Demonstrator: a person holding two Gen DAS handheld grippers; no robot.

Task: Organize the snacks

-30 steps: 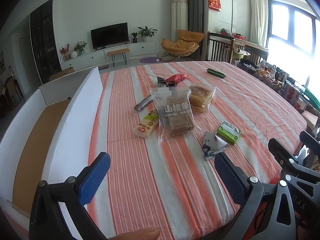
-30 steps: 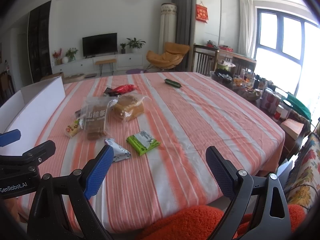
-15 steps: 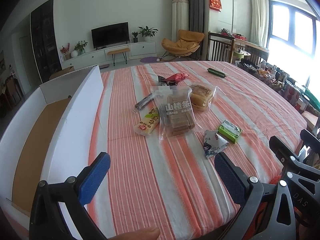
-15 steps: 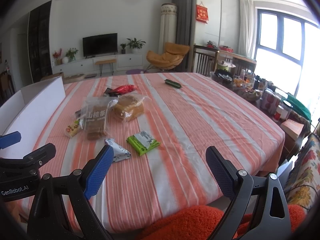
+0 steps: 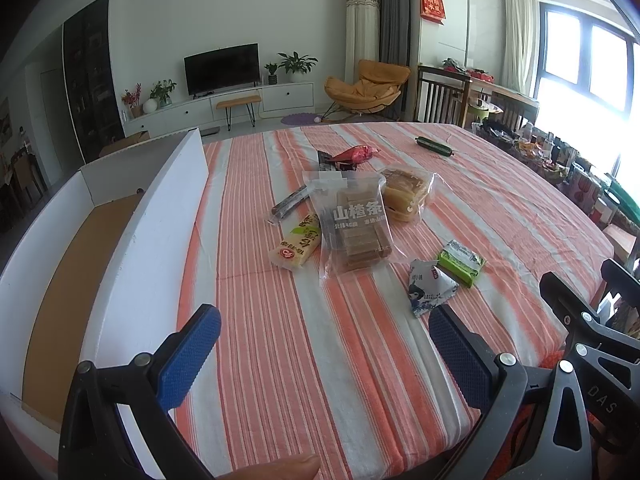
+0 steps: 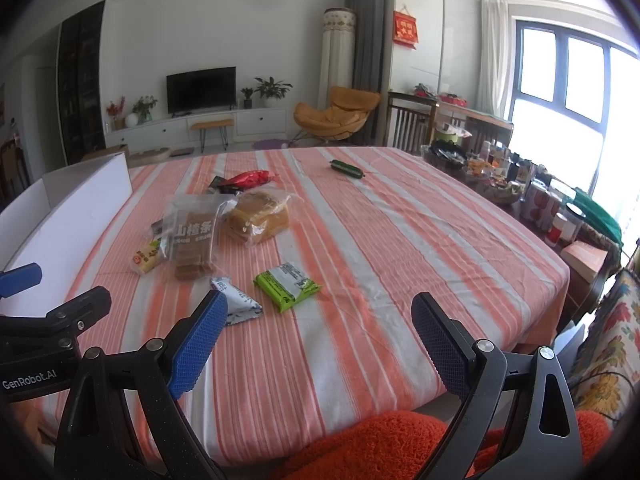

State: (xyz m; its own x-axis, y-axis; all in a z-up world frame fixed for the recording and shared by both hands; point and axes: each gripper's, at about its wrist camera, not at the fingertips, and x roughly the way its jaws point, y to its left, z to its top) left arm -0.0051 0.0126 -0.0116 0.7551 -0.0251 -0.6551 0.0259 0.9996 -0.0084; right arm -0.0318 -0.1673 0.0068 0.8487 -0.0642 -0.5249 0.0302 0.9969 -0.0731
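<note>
Change: almost nothing has moved since the earlier frames — both grippers hang at the near edge of the table as before, and the snacks lie where they lay.
Left gripper [image 5: 324,350]: jaws wide apart, nothing between the blue pads, held above the striped tablecloth [image 5: 280,340].
Right gripper [image 6: 316,336]: jaws likewise spread and bare, just beside the left one (its black frame shows at the left edge of the right wrist view).
Nearest snacks: a blue-and-white triangular packet [image 5: 430,286] lies just ahead of the left gripper's right finger; a green packet [image 5: 460,262] touches it on the far side.
Middle cluster: a clear bag of brown bars with white Chinese lettering [image 5: 352,224] lies flat, a yellow wrapped bar [image 5: 298,246] at its left edge, a dark thin stick pack [image 5: 290,202] beyond that, and a bagged bread loaf [image 5: 406,194] against its right side.
Far snacks: a red packet [image 5: 356,154] sits on a black wrapper — well apart, a dark green sausage-shaped stick [image 5: 434,146] lies alone.
Box: a white cardboard box [image 5: 160,208] with a brown floor stands along the left side of the table, open-topped.
Room: television [image 6: 201,89] and orange chair [image 6: 336,114] behind the table.
</note>
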